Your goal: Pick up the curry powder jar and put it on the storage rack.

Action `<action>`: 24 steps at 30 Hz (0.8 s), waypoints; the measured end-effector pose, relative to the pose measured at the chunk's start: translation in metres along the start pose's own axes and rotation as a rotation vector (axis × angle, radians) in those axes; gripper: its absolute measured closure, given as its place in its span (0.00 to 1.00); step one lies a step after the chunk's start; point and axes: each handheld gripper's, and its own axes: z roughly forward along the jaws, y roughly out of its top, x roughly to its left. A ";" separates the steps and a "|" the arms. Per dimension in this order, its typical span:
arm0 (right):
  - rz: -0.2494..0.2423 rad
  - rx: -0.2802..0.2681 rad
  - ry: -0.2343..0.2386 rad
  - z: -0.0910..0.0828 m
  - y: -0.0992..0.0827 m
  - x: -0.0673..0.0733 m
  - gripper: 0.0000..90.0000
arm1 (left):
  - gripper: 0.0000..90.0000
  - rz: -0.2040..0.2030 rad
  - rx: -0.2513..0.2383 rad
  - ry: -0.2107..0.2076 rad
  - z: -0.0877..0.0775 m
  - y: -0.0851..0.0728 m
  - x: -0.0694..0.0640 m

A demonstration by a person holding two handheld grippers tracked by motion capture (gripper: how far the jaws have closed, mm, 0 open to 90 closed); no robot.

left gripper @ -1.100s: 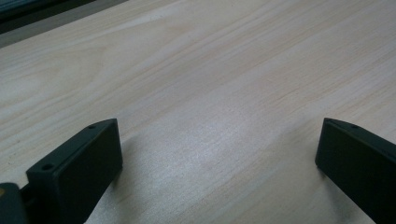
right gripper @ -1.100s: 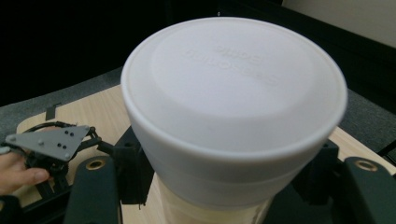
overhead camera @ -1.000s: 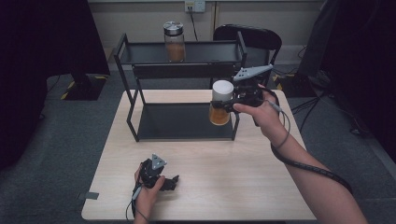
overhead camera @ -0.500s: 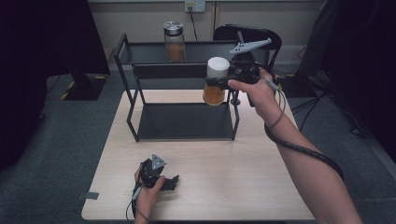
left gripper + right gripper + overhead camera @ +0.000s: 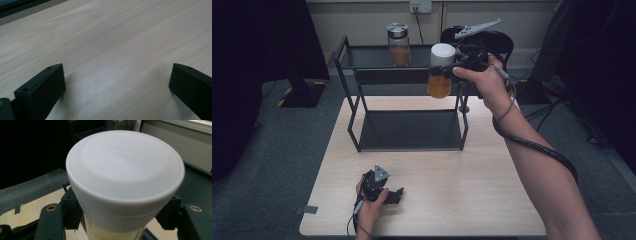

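Observation:
My right gripper [image 5: 447, 70] is shut on a white-lidded jar [image 5: 441, 71] of amber contents, held in the air at the height of the black rack's top shelf [image 5: 367, 57], in front of its right end. In the right gripper view the white lid [image 5: 125, 175] sits close up, with the jaws clamped on the jar just under it. A second jar [image 5: 398, 44] with a metal lid stands on the top shelf. My left gripper [image 5: 398, 194] rests low on the wooden table [image 5: 492, 190] near the front edge, open; its pads [image 5: 42, 90] have bare wood between them.
The two-tier black rack has a bare lower shelf [image 5: 409, 130] on the table's far half. A dark chair [image 5: 492, 42] stands behind the rack on the right. Grey carpet [image 5: 287, 135] surrounds the table, and a cable [image 5: 532, 145] trails from my right gripper.
My right gripper has lifted the white-lidded jar from the lower shelf's level up to the height of the top shelf, drifting slightly left. The left gripper has stayed put.

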 end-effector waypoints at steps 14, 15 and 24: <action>0.008 -0.017 -0.024 -0.006 0.036 0.001 0.39 | 0.00 0.000 0.000 0.000 0.000 0.000 0.000; 0.009 -0.018 -0.027 -0.007 0.038 0.001 0.39 | 0.00 0.000 0.000 0.000 0.000 0.000 0.000; 0.019 -0.028 -0.048 -0.004 0.052 -0.003 0.39 | 0.00 0.000 -0.001 0.000 0.000 0.000 0.000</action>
